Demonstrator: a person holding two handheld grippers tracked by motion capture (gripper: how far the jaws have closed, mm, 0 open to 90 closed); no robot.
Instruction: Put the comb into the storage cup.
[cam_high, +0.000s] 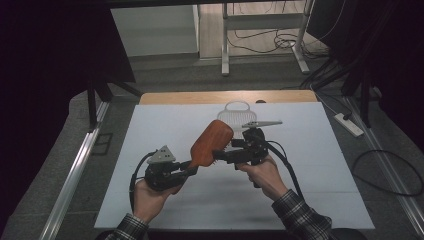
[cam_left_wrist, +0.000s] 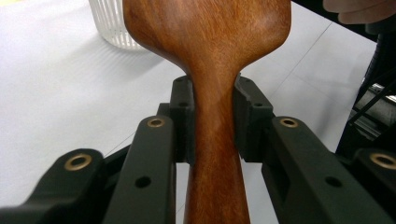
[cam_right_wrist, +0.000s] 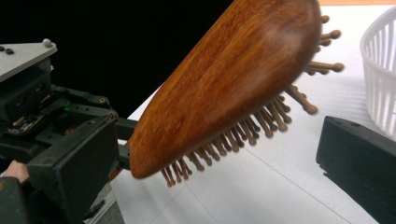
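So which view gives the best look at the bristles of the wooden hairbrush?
The right gripper view: the bristles stand out in rows under the hairbrush head, knobbed tips clear. The high view shows the brush's smooth back, with bristles just peeking out below. The left gripper view shows its handle clamped in the left gripper, no bristles.

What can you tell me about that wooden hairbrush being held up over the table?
The hairbrush is reddish-brown polished wood with a visible grain: an oval paddle head narrowing into a slim handle. Rows of wooden pins with rounded tips stick out of its underside. It is lifted off the white table, tilted, head pointing away towards a white slatted basket. The left hand-held gripper clamps its handle on both sides; the right hand-held gripper sits open around the head.
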